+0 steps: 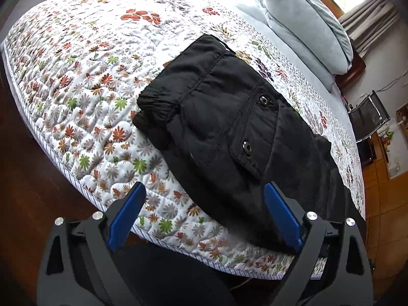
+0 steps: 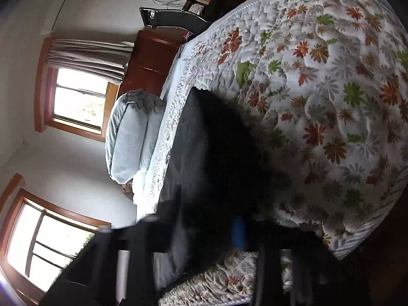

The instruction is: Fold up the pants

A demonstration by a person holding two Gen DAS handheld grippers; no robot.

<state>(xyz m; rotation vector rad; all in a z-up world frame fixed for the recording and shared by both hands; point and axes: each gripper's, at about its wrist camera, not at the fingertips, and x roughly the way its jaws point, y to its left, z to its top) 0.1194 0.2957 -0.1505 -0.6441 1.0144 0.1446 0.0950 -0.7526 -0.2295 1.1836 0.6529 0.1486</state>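
Black pants (image 1: 224, 127) lie folded into a thick bundle on the flowered quilt (image 1: 89, 71), cuffs to the left and a snap pocket on top. My left gripper (image 1: 204, 209) is open and empty, just short of the bundle's near edge, over the bed's edge. In the right wrist view the picture is rolled sideways and blurred. The pants (image 2: 216, 165) fill the middle, and black cloth covers my right gripper (image 2: 204, 234); only one blue pad (image 2: 239, 232) shows, with cloth against it. Whether it grips the cloth is unclear.
A pale blue pillow (image 1: 306, 25) lies at the head of the bed, also in the right wrist view (image 2: 132, 132). A chair (image 1: 369, 117) and wooden floor (image 1: 382, 191) are to the right of the bed. Windows (image 2: 79, 97) and a wooden headboard (image 2: 150, 61) stand beyond.
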